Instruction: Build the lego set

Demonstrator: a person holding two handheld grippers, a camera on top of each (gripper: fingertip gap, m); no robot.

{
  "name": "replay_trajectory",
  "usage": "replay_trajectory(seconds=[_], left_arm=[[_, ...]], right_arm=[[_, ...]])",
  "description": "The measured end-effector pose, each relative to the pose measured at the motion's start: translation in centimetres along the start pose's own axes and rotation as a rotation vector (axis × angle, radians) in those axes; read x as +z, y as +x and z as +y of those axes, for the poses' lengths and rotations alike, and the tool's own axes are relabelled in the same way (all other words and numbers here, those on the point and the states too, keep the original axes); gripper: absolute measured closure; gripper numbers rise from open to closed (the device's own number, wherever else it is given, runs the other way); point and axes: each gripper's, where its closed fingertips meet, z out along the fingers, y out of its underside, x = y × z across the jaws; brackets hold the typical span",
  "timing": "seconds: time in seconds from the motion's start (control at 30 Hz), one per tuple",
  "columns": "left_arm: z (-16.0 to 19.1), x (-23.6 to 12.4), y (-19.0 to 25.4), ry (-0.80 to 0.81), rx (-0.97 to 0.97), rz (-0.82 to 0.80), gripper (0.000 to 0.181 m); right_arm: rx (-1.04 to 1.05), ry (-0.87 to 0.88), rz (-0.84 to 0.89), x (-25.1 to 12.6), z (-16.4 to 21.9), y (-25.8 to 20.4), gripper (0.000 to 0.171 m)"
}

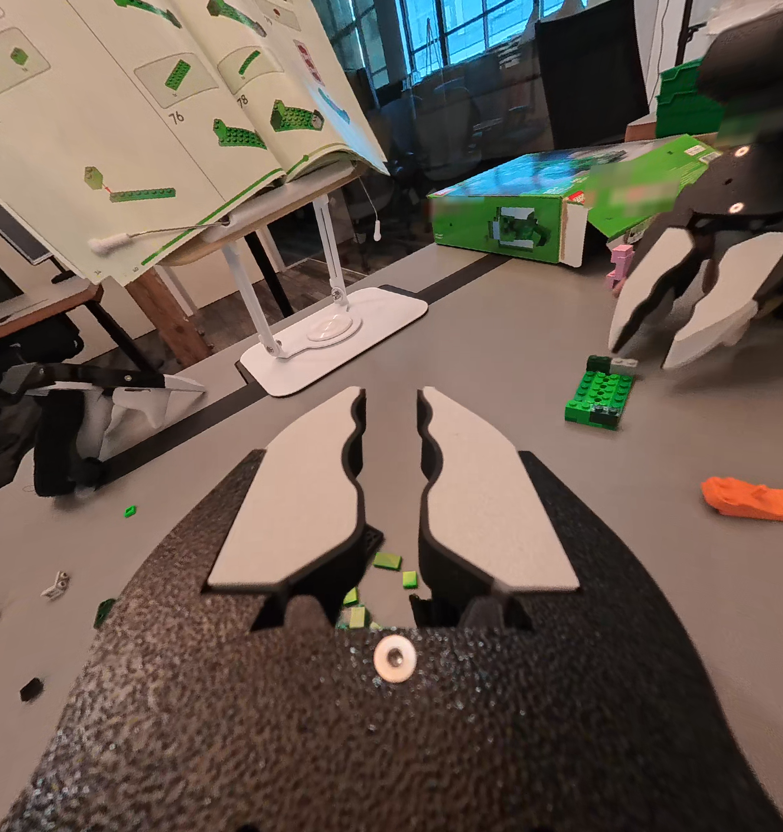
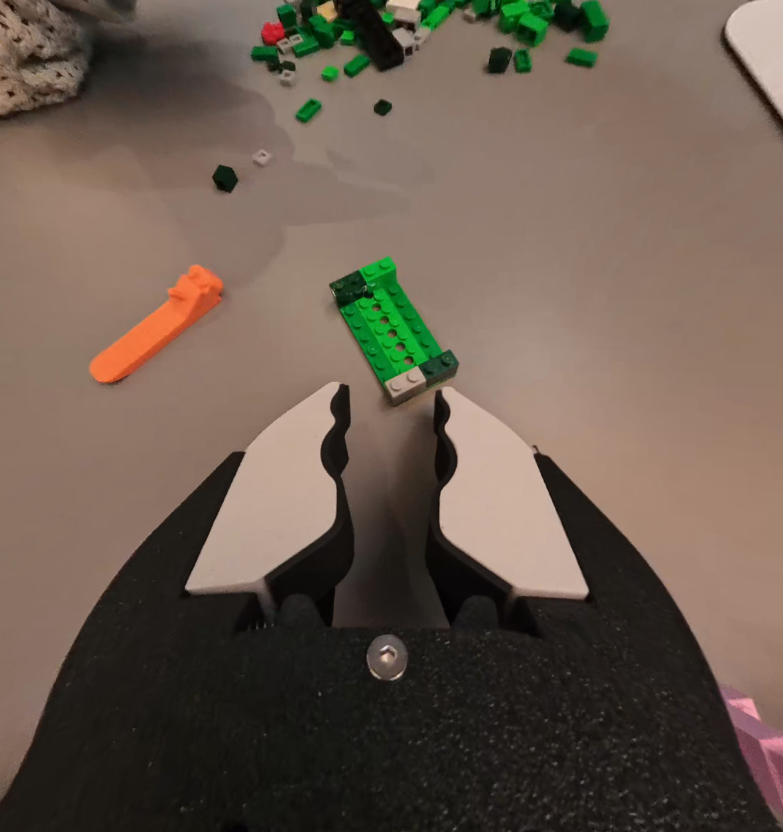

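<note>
A small green lego build (image 2: 392,328) with dark green and grey corner bricks lies flat on the grey table (image 2: 606,270); it also shows in the left wrist view (image 1: 599,396). My right gripper (image 2: 392,389) is open and empty, its tips just short of the build's grey corner; it shows in the left wrist view (image 1: 642,355) above the build. My left gripper (image 1: 390,396) is open and empty over bare table, left of the build. A pile of loose green bricks (image 2: 425,31) lies at the far side. Small green tiles (image 1: 394,569) lie under my left gripper.
An orange brick separator (image 2: 155,324) lies left of the build. An open instruction booklet (image 1: 155,112) rests on a white stand (image 1: 335,333). The green set box (image 1: 538,211) lies behind. A pink lego figure (image 1: 619,265) stands near it. A spare gripper (image 1: 88,414) lies at left. The left gripper's tips are roughly 20 cm from the right gripper's.
</note>
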Motion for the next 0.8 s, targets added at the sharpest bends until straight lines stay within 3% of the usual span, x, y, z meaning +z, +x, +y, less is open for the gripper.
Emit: replay_trajectory(seconds=[0.4, 0.8], left_arm=[[0.6, 0.5, 0.7, 0.017, -0.04, 0.034, 0.16], [0.3, 0.1, -0.5, 0.08, -0.077, -0.007, 0.158]], right_arm=[[0.003, 0.213, 0.088, -1.8, -1.7, 0.8, 0.132], [-0.042, 0.049, 0.024, 0.0, -0.1, -0.4, 0.132]])
